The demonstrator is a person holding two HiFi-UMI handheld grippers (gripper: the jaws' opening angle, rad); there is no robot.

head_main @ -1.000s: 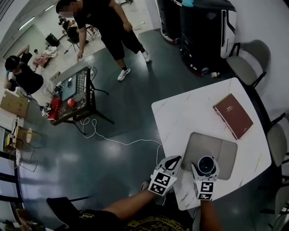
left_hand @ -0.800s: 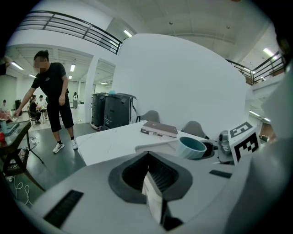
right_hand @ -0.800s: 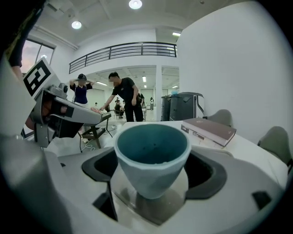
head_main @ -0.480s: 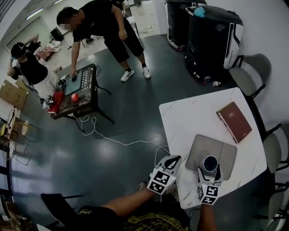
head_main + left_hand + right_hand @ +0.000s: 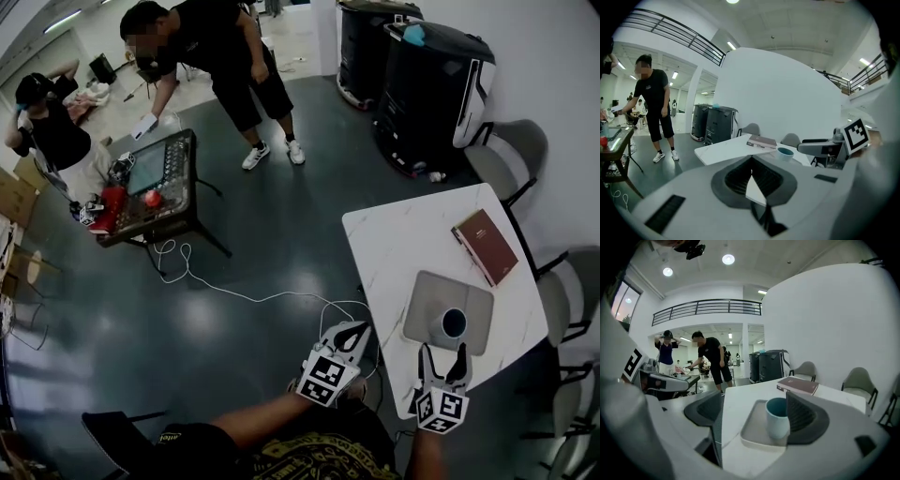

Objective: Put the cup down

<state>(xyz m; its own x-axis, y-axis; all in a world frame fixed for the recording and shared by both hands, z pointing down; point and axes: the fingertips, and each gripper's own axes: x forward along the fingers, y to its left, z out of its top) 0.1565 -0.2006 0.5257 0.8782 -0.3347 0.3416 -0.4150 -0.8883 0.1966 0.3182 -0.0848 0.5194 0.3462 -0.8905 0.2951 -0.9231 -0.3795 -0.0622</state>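
Your right gripper (image 5: pixel 443 355) is hovering with fingers wide, just behind the cup (image 5: pixel 454 323) standing on the tray (image 5: pixel 424 302); your left gripper (image 5: pixel 349 330) fingers are pressing together.

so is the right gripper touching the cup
Apart. The head view shows the right gripper with open jaws short of the cup, a strip of tray between them.

right tool (image 5: pixel 442 355) parted, withdrawn, cup (image 5: pixel 454 323) on tray (image 5: pixel 422 300)

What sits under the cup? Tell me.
A grey tray on the white table lies under the cup. The patch beneath its base is covered.
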